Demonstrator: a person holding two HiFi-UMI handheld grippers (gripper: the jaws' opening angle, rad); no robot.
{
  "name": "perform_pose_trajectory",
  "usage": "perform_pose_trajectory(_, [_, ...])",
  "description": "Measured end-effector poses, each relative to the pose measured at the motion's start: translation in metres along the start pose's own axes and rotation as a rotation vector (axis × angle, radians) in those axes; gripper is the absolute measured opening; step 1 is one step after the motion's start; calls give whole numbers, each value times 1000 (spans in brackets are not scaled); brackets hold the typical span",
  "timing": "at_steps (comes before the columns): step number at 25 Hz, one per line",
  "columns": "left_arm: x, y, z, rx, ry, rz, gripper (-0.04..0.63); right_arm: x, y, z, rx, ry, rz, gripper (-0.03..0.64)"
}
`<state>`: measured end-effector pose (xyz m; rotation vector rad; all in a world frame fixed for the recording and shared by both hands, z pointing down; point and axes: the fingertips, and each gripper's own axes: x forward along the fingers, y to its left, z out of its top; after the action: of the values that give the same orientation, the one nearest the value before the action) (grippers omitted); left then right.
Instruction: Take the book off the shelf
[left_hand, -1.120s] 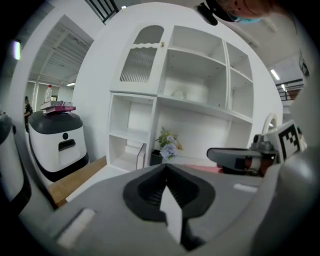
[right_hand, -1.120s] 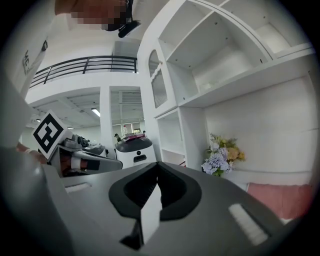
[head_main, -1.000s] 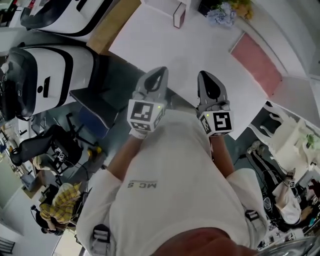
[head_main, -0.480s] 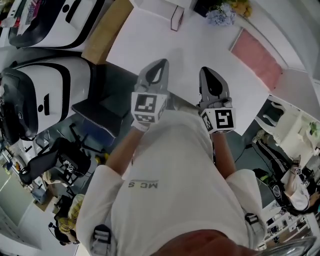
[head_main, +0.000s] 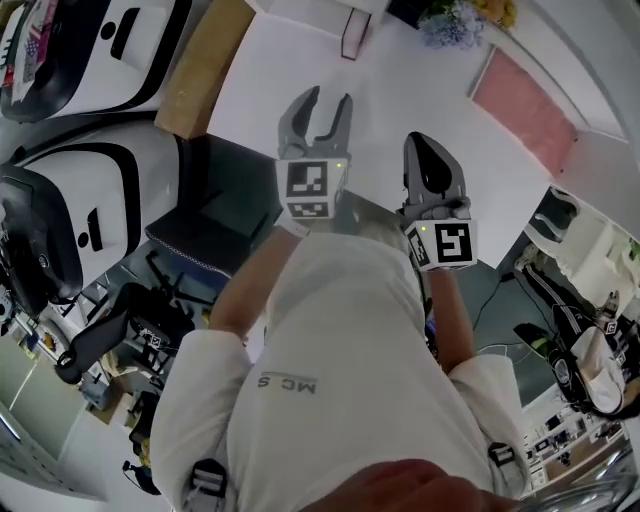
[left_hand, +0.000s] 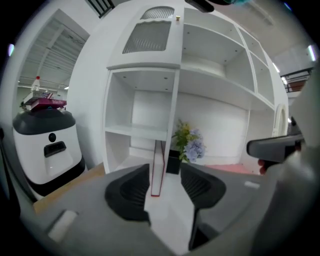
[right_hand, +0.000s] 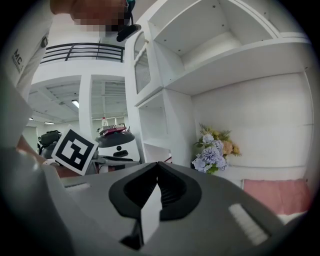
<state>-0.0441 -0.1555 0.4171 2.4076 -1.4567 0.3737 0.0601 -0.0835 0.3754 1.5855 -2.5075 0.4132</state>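
While opening, with nothing but air between the jaws, aim left gripper (left_hand: 165, 186) at the upright book (left_hand: 157, 167) standing well ahead at the foot of the shelf (left_hand: 142, 131) divider, near the flowers (left_hand: 189, 142). Widen past the book's thickness before reaching; approach square to the spine; clamp without tipping it. Leave right gripper (right_hand: 157, 182) closed, empty, clear of the path.

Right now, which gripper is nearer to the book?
Left. The left gripper, jaws opening and empty, faces the book; the right gripper sits farther right and back.
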Motion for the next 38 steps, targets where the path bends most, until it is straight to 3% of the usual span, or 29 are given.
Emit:
perform_pose_trajectory(9, [74,8,-24,40,5,14,282,25,-31,-20,-4,10,-28,-2])
perform_pose_trajectory(19, [142,24,-53,74,44,19,291,29,-42,-38,38,20,-38,-2])
perform_pose_trajectory(30, [173,32,-61,96,9,4,290,26,-34,-54,36,45,-17,-2])
perform_pose_trajectory(32, [178,32,-59,104,0,-6,271,24,-36,-56,43,47,-20,-2])
perform_pose_trajectory(35, [182,31,-57,113,-7,-32,179,22,-35,-58,52,49,-22,-2])
perform_pose_trajectory(38, [182,34,-57,110,3,-35,173,22,-34,-59,56,50,-22,-2])
